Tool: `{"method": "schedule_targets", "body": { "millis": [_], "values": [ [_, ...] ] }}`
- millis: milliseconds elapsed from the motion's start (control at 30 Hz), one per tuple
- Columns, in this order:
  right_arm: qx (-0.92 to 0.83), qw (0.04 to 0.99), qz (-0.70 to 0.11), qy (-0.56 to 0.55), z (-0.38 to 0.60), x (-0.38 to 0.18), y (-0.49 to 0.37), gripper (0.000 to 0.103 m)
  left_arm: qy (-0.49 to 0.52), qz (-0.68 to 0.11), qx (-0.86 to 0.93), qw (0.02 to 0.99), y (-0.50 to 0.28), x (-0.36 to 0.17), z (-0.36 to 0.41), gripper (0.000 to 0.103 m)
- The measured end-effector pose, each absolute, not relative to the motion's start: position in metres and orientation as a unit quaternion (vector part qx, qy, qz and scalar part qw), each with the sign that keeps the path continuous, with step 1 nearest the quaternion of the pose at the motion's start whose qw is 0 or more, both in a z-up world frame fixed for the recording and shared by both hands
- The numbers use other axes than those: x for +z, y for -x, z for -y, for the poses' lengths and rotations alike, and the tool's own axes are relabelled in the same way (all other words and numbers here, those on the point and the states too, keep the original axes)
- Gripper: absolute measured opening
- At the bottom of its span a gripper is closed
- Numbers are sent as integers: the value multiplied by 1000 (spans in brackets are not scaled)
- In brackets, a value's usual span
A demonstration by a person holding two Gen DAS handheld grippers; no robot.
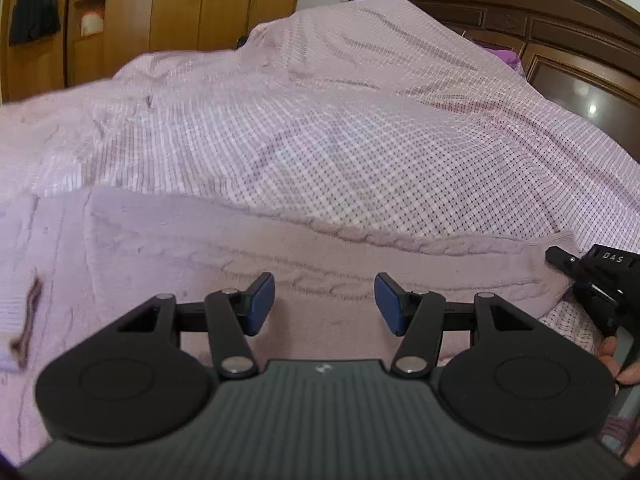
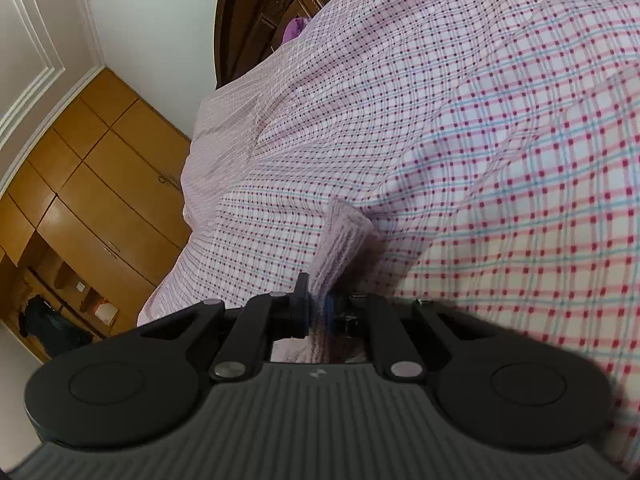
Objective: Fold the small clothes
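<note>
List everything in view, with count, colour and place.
sweater: one, pale pink knit, flat on the bed, near side
bedspread: one, pink check, over the bed
headboard: one, dark brown wood, far end of the bed
wardrobe: one, light brown wood, against the far wall
dark garment: one, black, hanging by the wardrobe
left gripper: black, blue pads, open above the sweater
right gripper: black, shut on the sweater's corner
</note>
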State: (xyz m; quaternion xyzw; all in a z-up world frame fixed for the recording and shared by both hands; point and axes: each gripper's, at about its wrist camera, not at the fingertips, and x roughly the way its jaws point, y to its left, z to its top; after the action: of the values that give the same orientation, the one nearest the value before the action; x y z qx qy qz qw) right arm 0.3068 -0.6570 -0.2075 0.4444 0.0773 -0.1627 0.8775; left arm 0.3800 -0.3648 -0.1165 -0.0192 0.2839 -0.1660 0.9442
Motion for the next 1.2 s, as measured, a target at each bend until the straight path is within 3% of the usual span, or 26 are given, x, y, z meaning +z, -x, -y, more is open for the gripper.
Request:
{"method": "schedule_targets", "body": {
  "millis": [433,767,1200],
  "values": [
    [-152,904,-83,-391,629,-178,-311,8,2,-272,-157,949,-370,-108,344,57],
    [-151,962,-136,-183,546,-133,-344,7,6,-257,-149,955,-369,-94,347,57],
    [-113,970,-166,-140,488,-118,-351,7,6,-234,-149,961,-363,-73,333,58]
  ]
}}
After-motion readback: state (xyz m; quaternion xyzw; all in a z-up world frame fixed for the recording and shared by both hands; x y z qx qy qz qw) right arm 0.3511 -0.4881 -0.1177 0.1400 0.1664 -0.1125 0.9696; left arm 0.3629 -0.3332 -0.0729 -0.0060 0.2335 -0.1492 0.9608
